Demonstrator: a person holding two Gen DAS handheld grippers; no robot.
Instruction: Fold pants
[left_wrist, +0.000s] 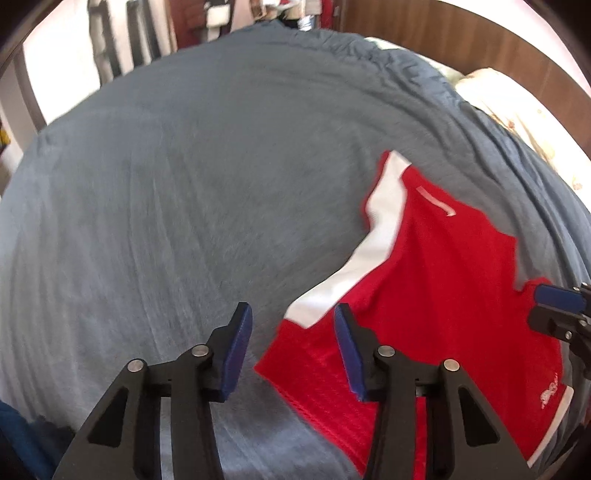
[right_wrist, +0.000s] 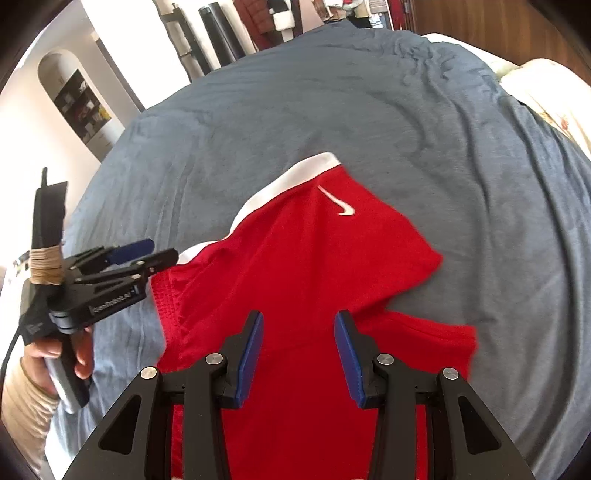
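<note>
Blue bedsheet (right_wrist: 406, 110) bears red shorts (right_wrist: 314, 258), pillow (left_wrist: 517, 110) beyond.

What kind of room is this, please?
Most likely a bedroom. The red shorts lie on a wide bed with a grey-blue cover, a pillow sits at its edge, and clothes hang behind.

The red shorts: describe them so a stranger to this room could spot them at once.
A grey-blue blanket covers the whole bed. Near its close edge, under the open right gripper, lie the red shorts, spread out and rumpled. They are the only bright red item on the bed, with a white band along one edge and a small white swoosh logo.
</note>
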